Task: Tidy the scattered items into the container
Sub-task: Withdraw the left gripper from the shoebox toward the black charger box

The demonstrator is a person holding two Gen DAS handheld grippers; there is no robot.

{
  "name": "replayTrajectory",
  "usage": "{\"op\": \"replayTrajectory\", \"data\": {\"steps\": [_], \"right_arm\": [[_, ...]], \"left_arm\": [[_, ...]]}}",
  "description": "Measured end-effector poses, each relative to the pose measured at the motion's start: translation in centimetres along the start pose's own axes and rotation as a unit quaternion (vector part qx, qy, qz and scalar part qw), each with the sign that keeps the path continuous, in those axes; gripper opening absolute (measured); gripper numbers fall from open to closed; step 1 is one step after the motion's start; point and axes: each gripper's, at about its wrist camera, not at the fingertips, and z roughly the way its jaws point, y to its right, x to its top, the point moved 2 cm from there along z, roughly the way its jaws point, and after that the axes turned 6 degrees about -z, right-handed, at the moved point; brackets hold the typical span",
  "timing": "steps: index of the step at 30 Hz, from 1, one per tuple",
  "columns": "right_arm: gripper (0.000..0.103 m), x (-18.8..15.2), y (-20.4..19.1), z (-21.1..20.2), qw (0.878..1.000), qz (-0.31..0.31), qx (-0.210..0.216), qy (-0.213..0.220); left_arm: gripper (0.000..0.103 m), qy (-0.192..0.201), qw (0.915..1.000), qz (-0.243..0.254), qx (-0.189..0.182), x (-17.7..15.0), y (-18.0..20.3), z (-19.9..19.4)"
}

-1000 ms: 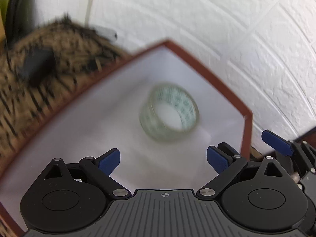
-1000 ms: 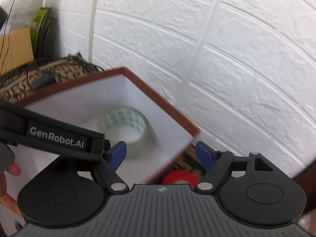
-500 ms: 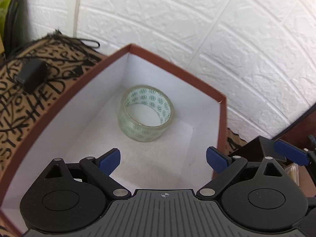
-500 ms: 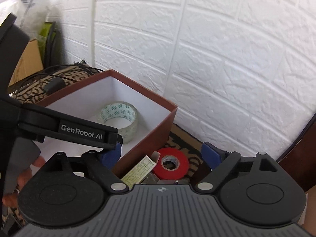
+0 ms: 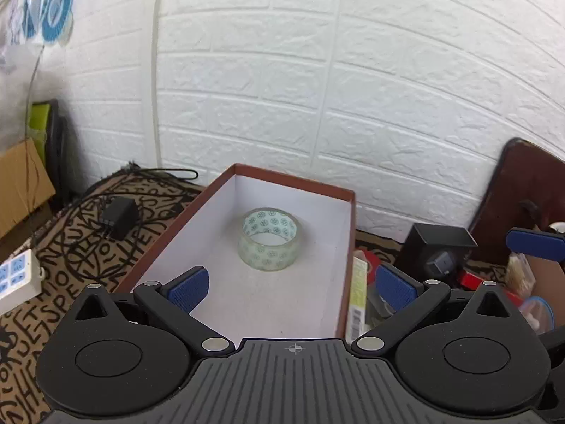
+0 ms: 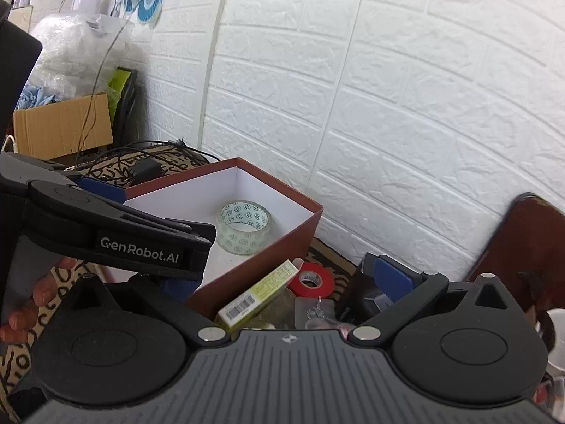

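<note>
We see a clear patterned tape roll point(image 5: 268, 242) lying flat inside the white-lined brown box point(image 5: 348, 247); left gripper point(image 5: 293, 288) released, right gripper point(image 6: 286, 282) just widened, both empty.

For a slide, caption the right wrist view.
Clear tape roll alone in the brown box; red tape waits outside.

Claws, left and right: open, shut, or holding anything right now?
Left claw: open, nothing between its pads.
Right claw: open and empty; its jaws have just been opening wider.
</note>
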Motion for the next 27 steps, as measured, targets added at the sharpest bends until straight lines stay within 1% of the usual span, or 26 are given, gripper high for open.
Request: {"op": "replayTrajectory", "data": {"steps": [3,7,12,16,21,24,27], "right_arm": [[0.103,-1.3,-0.4,-2.4,1.0,0.01,-0.006,0.005],[0.103,-3.7,-0.8,-5.6,1.0,0.021,-0.01,0.017],[0.103,-7.7,-1.6,-8.1,0.999,0.039,-0.021,0.012],[0.103,-11.4,-2.2,-9.0,0.998,0.06,-0.028,0.005],[0.103,-15.2,-2.8,-8.7,0.996,0.073,-0.042,-0.019],[0.102,-16.6,-2.4,-7.9,0.994,0.088,-0.052,-0.037],[0.102,-16.8,-1.4,-7.2,0.993,0.098,-0.055,-0.039]], "left_arm": [[0.103,0.011,0.9998,0.014,-0.006,-1.6,0.9,-2.2],[0.103,0.021,0.9991,0.02,-0.03,-4.4,1.7,-4.8],[0.103,0.014,0.9986,0.027,-0.043,-8.8,3.0,-6.5],[0.103,-0.012,0.998,0.021,-0.058,-12.4,3.3,-6.3],[0.103,-0.062,0.9953,0.02,-0.071,-16.0,3.5,-4.6],[0.103,-0.08,0.9934,0.03,-0.076,-16.7,3.8,-3.6],[0.103,-0.075,0.9932,0.038,-0.08,-15.9,4.1,-2.8]]}}
